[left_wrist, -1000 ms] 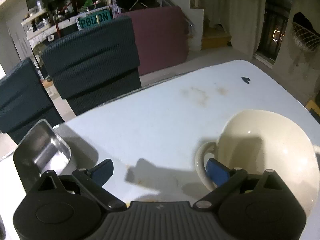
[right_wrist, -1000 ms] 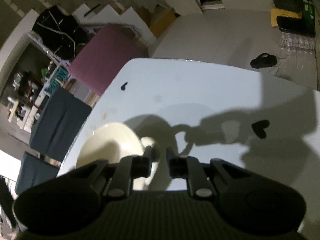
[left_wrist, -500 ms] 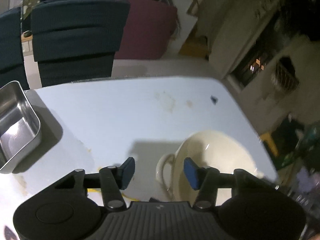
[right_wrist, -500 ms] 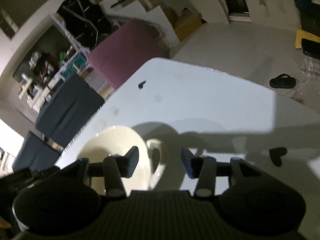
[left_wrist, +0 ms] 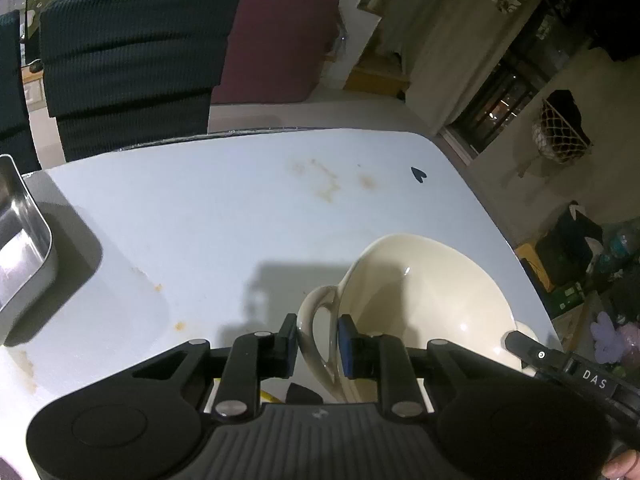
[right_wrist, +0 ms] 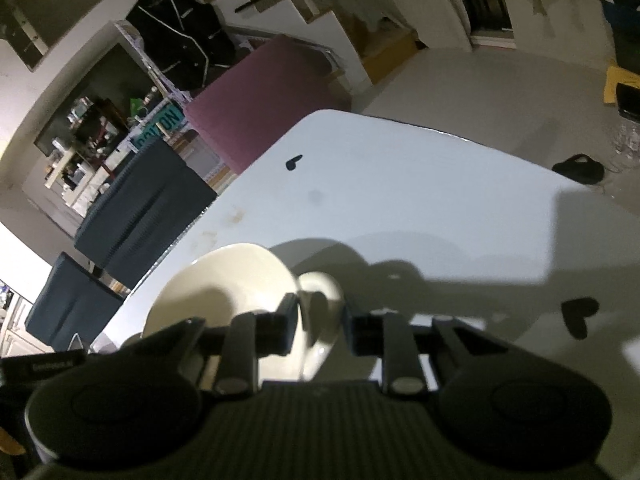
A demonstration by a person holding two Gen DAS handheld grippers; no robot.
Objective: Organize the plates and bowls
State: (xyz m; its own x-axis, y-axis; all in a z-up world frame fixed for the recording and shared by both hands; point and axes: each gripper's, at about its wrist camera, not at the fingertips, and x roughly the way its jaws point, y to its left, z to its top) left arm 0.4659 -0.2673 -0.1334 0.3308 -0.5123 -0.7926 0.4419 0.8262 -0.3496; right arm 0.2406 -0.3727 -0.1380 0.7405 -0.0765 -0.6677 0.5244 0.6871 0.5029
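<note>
Left wrist view: your cream bowl sits on the white bench toward its right edge, and nothing lies inside it. It has a loop handle on each side. At the far left edge a steel tray rests on the bench, as far as its visible part shows holding nothing.

Your left gripper has its fingers on either side of the bowl's near handle, one outside the loop and the blue-padded one against the bowl wall. The fingers are closing on that handle and look pressed to it, with only a narrow gap left.

In the right wrist view, your right gripper straddles the bowl's other handle, with the bowl lying left of the fingers. These fingers are closing too, but a sliver of space shows on each side of the handle, so they do not grip it yet.
</note>
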